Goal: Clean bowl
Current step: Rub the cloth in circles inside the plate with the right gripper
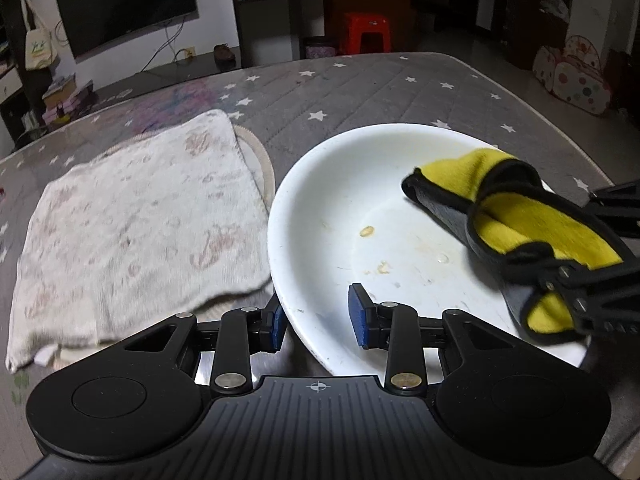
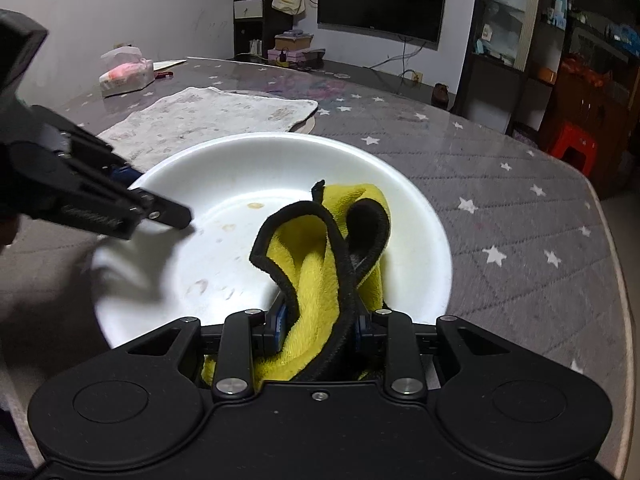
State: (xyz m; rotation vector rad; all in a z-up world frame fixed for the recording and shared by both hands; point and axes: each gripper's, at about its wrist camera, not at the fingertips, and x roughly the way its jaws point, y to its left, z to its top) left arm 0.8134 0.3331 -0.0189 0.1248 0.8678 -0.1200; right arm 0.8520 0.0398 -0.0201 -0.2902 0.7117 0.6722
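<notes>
Our left hand-held gripper [image 1: 320, 318] straddles, released, the near rim of the wide white glazed bowl [image 1: 332, 200], probably slippery; our right hand-held gripper [image 2: 320, 322] clenches the soft yellow black-edged cloth [image 2: 320, 264] over it.

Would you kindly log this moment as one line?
left gripper: open, straddling bowl rim | right gripper: shut on cloth, over bowl | stains: present

Dim indoor light, brightest on the white bowl [image 1: 320, 208]; the room behind falls dark. Fisheye bending curves the bench [image 1: 360, 80] edge. A soft shadow lies under the left gripper [image 2: 160, 208], whose near body blurs.
</notes>
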